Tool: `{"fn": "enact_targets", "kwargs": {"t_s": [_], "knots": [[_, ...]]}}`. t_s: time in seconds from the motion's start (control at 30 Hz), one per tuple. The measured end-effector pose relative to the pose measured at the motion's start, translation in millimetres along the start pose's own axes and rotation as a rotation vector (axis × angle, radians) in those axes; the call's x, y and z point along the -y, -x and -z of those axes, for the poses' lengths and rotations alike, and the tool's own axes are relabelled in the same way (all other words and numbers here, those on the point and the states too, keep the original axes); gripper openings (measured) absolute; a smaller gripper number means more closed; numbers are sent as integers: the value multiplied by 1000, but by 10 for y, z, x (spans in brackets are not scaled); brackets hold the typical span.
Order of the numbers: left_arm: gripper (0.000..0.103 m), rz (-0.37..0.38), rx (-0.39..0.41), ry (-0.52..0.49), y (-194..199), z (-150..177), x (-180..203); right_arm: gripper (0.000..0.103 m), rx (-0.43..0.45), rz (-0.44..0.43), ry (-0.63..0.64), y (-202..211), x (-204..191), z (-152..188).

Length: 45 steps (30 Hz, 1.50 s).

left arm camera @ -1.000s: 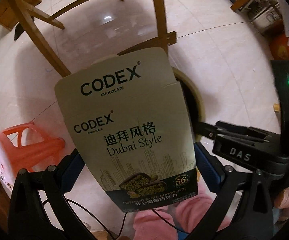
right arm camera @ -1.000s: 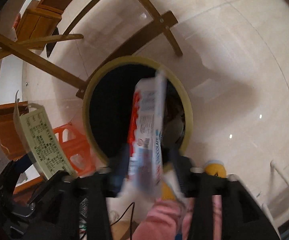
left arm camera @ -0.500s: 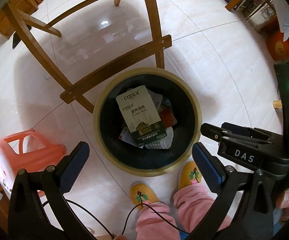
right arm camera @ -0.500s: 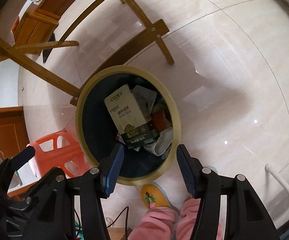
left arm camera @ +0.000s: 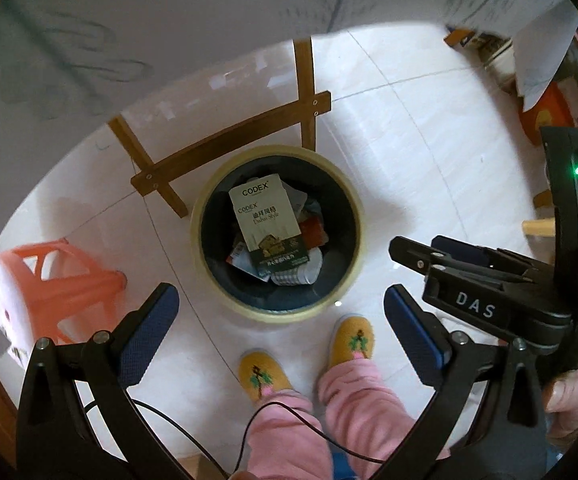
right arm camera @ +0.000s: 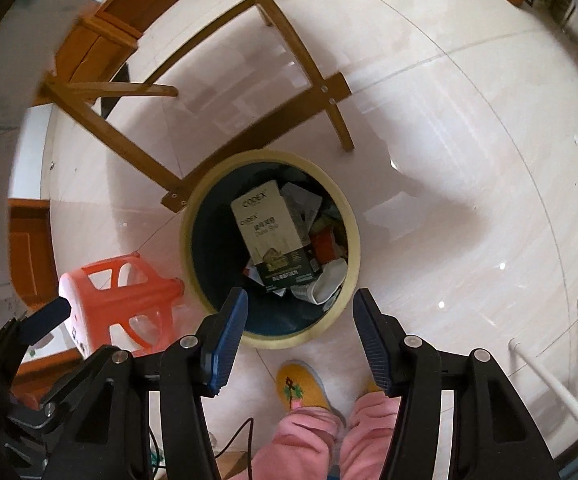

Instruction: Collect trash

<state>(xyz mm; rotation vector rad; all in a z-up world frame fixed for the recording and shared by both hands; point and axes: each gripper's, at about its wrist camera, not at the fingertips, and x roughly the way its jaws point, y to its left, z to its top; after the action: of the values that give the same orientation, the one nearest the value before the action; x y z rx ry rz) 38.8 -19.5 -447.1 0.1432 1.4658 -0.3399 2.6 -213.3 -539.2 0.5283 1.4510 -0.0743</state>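
Note:
A round bin with a pale yellow rim [left arm camera: 359,216] [right arm camera: 351,216] stands on the tiled floor straight below me. Inside it the cream CODEX chocolate box [left arm camera: 267,220] [right arm camera: 273,232] lies face up on other wrappers and a crumpled white cup [left arm camera: 301,272]. High above the bin, my left gripper [left arm camera: 281,320] hangs open with nothing between its blue pads. My right gripper [right arm camera: 299,332] is also open and empty over the bin's near rim; it shows in the left wrist view as a black body marked DAS [left arm camera: 489,292].
An orange plastic stool [left arm camera: 53,280] [right arm camera: 121,300] stands left of the bin. Wooden chair legs and a crossbar [left arm camera: 225,144] [right arm camera: 257,136] lie just behind it. The person's yellow slippers [left arm camera: 349,340] and pink trousers are at the near side. A white tabletop edge [left arm camera: 129,20] fills the upper left wrist view.
The CODEX box left my left gripper and a red-and-white wrapper left my right one; both dropped into the bin. Both grippers then rose, so the bin looks smaller.

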Motion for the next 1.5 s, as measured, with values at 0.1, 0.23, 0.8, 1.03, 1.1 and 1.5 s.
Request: {"fn": "enact_targets", "kwargs": {"t_s": [0.1,0.23,0.8,1.03,1.1,1.5], "knots": [[101,19,12,35,282,67,-35,56,11,6,29,233,-130,27],[101,34,39,79,738,127,-81,56,13,-2,58,601,-326,84],[101,-96,338,269,3203,83,-320,56,167,-60,221,2928,-1303,203],[101,-146,378,321,3944,57,-277,56,251,-83,280,3895,-1638,163],[101,-150,396,324,4083,57,-235,56,277,-89,290,4120,-1709,164],[101,-204,491,309,4655,162,1,58,419,-98,336,4865,-1918,301]]}}
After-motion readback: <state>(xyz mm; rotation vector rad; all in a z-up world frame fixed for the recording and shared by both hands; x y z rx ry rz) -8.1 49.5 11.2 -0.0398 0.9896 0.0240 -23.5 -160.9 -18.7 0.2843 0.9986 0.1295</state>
